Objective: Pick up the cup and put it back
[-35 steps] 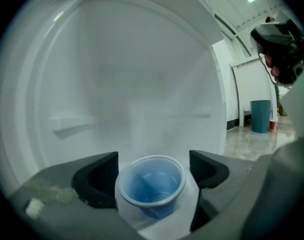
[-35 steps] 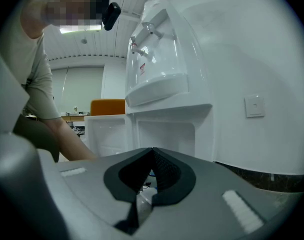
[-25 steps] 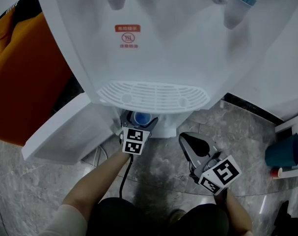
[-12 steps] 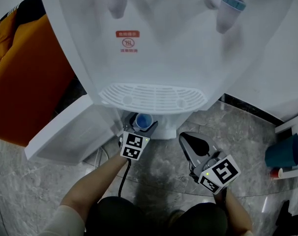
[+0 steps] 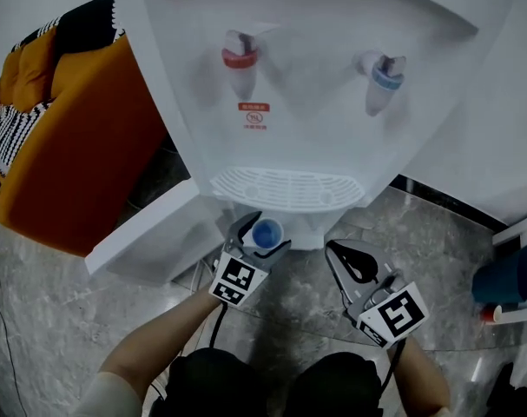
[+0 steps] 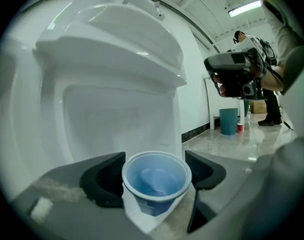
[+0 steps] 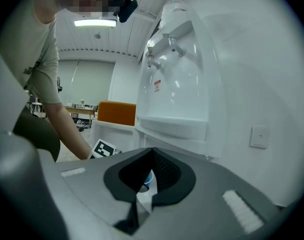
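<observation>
Right gripper (image 7: 152,154): jaws clenched on nothing, idle, off to the cup's right.

Left gripper (image 6: 154,178): jaws grasping the blue cup (image 5: 266,233) from both sides. The cup is upright, mouth up, long axis vertical, centred between the pads. It hangs above the floor, just in front of and below the drip tray (image 5: 285,189) of the water dispenser (image 5: 315,102).

Judgement: the put-back spot lies straight ahead under the tray, so the left arm serves.
</observation>
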`<action>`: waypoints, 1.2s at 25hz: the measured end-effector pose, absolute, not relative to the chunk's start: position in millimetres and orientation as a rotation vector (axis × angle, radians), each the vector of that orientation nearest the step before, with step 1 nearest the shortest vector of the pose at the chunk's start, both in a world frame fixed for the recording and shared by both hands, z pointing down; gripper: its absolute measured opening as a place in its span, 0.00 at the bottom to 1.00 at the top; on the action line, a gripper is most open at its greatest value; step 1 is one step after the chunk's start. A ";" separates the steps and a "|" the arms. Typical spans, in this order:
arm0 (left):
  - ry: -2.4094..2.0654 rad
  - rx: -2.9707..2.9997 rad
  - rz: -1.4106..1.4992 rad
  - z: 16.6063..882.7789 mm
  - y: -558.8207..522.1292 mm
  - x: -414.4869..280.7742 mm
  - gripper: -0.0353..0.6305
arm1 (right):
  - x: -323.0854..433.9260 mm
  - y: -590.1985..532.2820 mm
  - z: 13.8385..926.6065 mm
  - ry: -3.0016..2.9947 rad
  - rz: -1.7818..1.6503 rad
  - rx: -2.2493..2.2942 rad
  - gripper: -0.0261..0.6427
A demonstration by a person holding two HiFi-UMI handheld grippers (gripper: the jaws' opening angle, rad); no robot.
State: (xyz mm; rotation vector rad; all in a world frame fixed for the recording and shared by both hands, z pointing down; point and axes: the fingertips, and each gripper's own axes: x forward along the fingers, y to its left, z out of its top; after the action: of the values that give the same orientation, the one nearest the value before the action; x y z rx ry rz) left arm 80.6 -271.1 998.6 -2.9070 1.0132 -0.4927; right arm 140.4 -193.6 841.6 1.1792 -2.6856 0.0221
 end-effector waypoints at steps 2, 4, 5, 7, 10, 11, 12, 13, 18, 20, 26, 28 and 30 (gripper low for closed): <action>0.939 -2.884 -0.510 976.2 -250.3 77.8 0.64 | 133.1 -187.8 821.5 -2.699 0.042 1.175 0.04; 0.902 -2.889 -0.510 954.2 -227.4 74.0 0.64 | 128.4 -181.2 797.4 -2.704 0.060 1.182 0.04; 0.898 -2.900 -0.508 942.6 -218.2 71.6 0.64 | 126.7 -178.0 785.0 -2.703 0.074 1.186 0.04; 0.895 -2.910 -0.517 915.1 -205.9 66.0 0.64 | 123.3 -172.9 760.4 -2.699 0.109 1.190 0.04; 0.952 -2.930 -0.567 876.3 -196.9 49.2 0.64 | 117.6 -169.0 722.4 -2.687 0.188 1.202 0.04; 0.981 -2.940 -0.582 862.2 -194.1 42.7 0.64 | 115.8 -167.4 708.3 -2.684 0.221 1.207 0.04; 1.005 -2.946 -0.593 846.8 -190.5 37.1 0.64 | 114.1 -165.5 693.4 -2.680 0.246 1.210 0.04; 1.021 -2.949 -0.599 830.3 -186.9 32.2 0.64 | 112.3 -163.8 677.7 -2.676 0.262 1.211 0.04; 1.060 -2.954 -0.592 734.4 -176.5 12.2 0.64 | 104.7 -161.1 587.9 -2.663 0.291 1.229 0.04; 1.050 -2.953 -0.592 694.3 -169.3 7.0 0.64 | 103.2 -158.3 549.8 -2.656 0.299 1.241 0.04; 0.999 -2.955 -0.581 587.0 -134.2 -6.7 0.64 | 99.0 -142.7 438.0 -2.636 0.351 1.264 0.04; 1.017 -2.949 -0.552 552.9 -125.0 -15.1 0.64 | 95.0 -135.2 404.2 -2.630 0.359 1.257 0.04; 1.037 -2.929 -0.521 517.3 -118.2 -25.1 0.64 | 89.1 -128.0 370.8 -2.631 0.360 1.244 0.04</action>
State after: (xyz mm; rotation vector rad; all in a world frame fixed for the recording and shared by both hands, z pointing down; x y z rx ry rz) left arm -25.1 -118.2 517.3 -2.9289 1.0365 -0.5214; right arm 89.1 -128.0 370.8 1.2436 -2.6312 0.3601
